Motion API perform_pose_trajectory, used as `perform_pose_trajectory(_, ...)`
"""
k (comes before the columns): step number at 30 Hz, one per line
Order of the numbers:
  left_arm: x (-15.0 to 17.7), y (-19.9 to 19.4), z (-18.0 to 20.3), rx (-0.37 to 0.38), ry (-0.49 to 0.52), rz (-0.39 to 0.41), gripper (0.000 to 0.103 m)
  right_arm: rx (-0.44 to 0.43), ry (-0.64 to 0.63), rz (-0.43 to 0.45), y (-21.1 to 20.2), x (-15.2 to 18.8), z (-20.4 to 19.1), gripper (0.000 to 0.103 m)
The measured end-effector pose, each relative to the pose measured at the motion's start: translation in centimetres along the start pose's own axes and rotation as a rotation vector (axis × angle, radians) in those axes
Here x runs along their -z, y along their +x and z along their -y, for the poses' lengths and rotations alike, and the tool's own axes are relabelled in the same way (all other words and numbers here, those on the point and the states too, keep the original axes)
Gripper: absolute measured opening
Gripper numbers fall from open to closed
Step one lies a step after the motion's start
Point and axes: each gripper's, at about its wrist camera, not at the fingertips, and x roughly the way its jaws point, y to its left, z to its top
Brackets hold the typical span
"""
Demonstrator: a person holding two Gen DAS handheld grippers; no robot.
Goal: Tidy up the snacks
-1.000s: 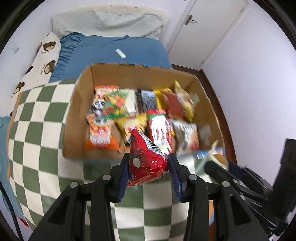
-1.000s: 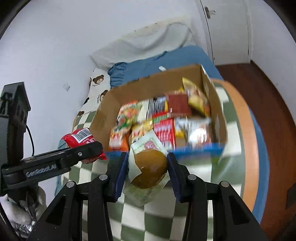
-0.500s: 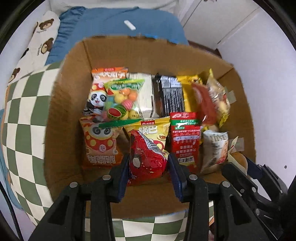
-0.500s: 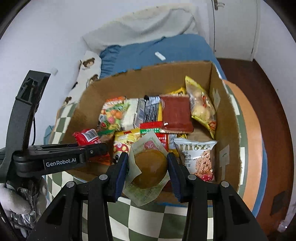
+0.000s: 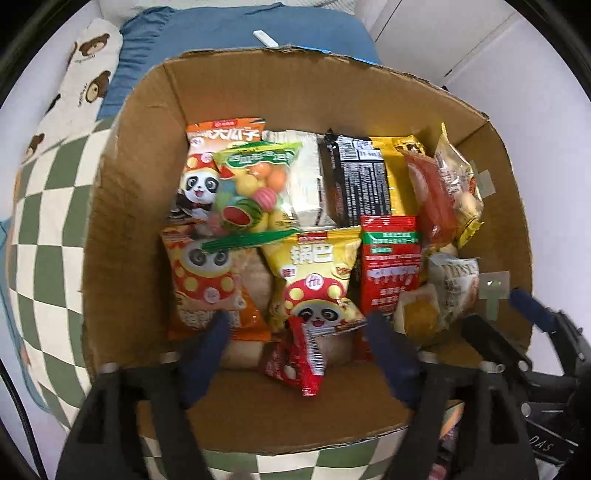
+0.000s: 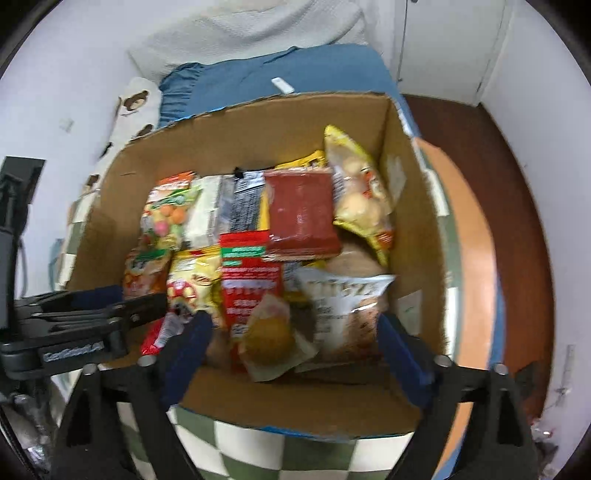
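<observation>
Cardboard forms the big open box (image 5: 122, 229) that fills both views, its brown walls plain and its floor packed with snack packets. It sits on a green-and-cream checked cloth (image 5: 40, 206). Beyond its far wall lies a blue blanket (image 5: 229, 33), a cream pillow with bear prints (image 5: 85, 74) to the far left, and white walls. From the right wrist view, dark wood floor (image 6: 491, 155) shows on the right.

Inside the box, an orange panda packet (image 5: 207, 284) lies near left, a yellow panda packet (image 5: 314, 277) in the middle, a tall red packet (image 5: 389, 262) just right of it, and a black packet (image 5: 354, 177) toward the far wall.

Pointing steeply down into the near end of the box, the left gripper (image 5: 297, 332) has its jaws opening; a small red wrapped candy (image 5: 303, 358) lies loose between them, touching neither pad, on the box floor. The right gripper (image 6: 291, 332) is also opening, wide, with a round brown bun in a clear wrapper (image 6: 269, 336) lying free between its blue pads, against the red packet and a white packet (image 6: 343, 306).
</observation>
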Motion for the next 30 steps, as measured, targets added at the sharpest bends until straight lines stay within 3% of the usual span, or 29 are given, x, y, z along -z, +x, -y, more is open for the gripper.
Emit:
perform_pose_trajectory(1, 0.1, -0.3, 0.1, -0.029, 0.013, 0.020, 0.095, 0.028, -0.003, 0.004, -0.1, 0.0, 0.0, 0.097)
perform_pose_trajectory(4, 0.3, -0.6, 0.2, -0.070, 0.030, 0.039, 0.095, 0.083, -0.019, 0.024, -0.4, -0.1, -0.3, 0.098)
perform_pose_trajectory(10, 0.6, -1.7, -0.4, -0.089, 0.017, 0.086, 0.095, 0.167, -0.042, 0.067, -1.0, 0.0, -0.5, 0.100)
perform_pose_trajectory(22, 2.3, -5.7, -0.6, -0.103, 0.014, 0.197, 0.095, 0.147, -0.025, 0.133, -4.2, 1.2, -0.8, 0.100)
perform_pose_trajectory(30, 6.9, -10.2, 0.5, -0.157, 0.044, 0.336, 0.095, 0.113, -0.031, 0.262, -10.2, 4.4, -1.9, 0.101)
